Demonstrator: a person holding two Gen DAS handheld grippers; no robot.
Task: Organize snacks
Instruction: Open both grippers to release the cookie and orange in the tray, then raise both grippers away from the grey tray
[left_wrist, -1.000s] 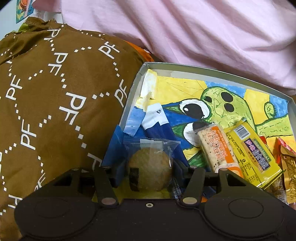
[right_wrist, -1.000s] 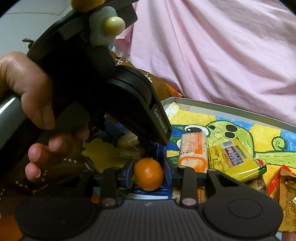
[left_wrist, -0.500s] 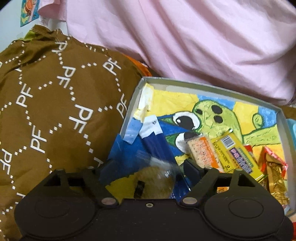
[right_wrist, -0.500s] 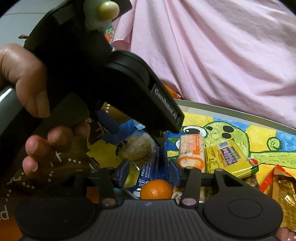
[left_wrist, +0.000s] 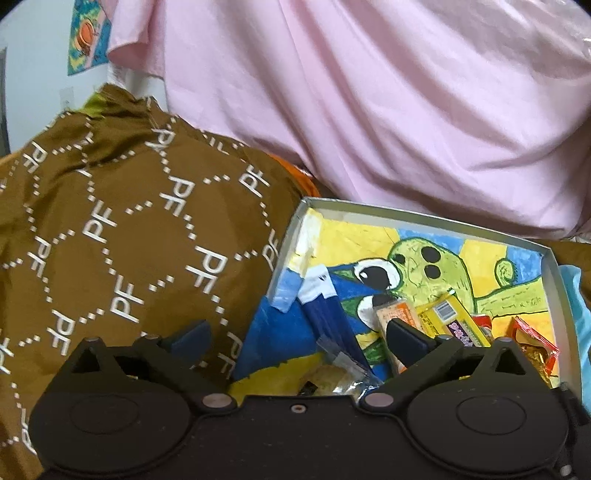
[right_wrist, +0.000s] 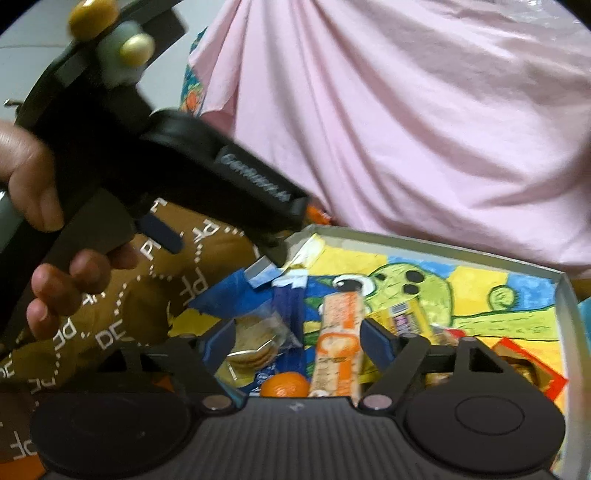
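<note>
Both drops look done: left tongs (left_wrist: 297, 334) and right tongs (right_wrist: 297, 338) just spreading, empty; cookie packet (right_wrist: 258, 341) and orange (right_wrist: 285, 384) sit at the tray's (right_wrist: 561, 295) seven o'clock. Next, another snack.

Both wrist cameras look down, seemingly close, sharing the tray (left_wrist: 417, 212).

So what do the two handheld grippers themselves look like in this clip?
Both are matte black plastic. The left gripper has two round discs on its body, silver pivot pins and dark blue finger pads; seen from the right wrist view it carries blurred white lettering and yellow and cream knobs on top. The right gripper has a ribbed body and blue-padded fingers. No sleeves show.
</note>
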